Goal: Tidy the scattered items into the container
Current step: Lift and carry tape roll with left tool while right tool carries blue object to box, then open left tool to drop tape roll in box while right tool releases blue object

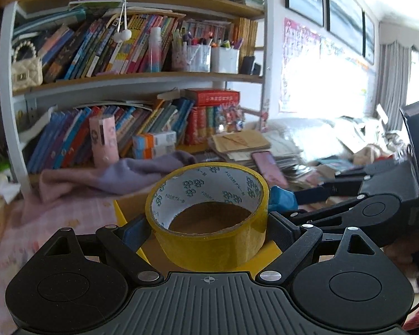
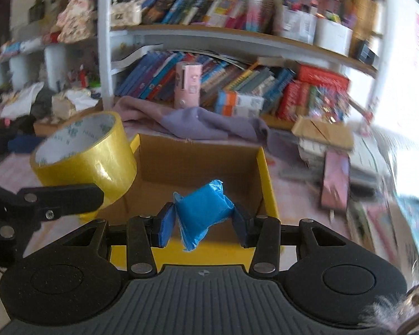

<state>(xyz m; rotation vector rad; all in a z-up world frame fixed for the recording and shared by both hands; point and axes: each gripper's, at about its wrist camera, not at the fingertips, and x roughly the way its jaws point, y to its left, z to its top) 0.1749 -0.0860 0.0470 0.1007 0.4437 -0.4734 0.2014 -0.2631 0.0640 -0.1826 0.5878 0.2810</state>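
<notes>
My left gripper (image 1: 209, 229) is shut on a yellow tape roll (image 1: 209, 223) and holds it over the near left part of the yellow cardboard box (image 1: 120, 209). The roll also shows in the right wrist view (image 2: 89, 156), at the box's left wall. My right gripper (image 2: 204, 223) is shut on a blue plastic packet (image 2: 204, 209) and holds it above the near edge of the open box (image 2: 265, 173). The packet shows in the left wrist view (image 1: 282, 198), just right of the roll. The box's brown floor looks bare.
A purple cloth (image 2: 204, 122) lies behind the box on a pink tablecloth. A pink phone (image 2: 335, 178) and stacked papers (image 2: 321, 131) lie to the right. A bookshelf (image 1: 125, 78) full of books stands behind, with a pink cylinder (image 2: 187, 83) at its foot.
</notes>
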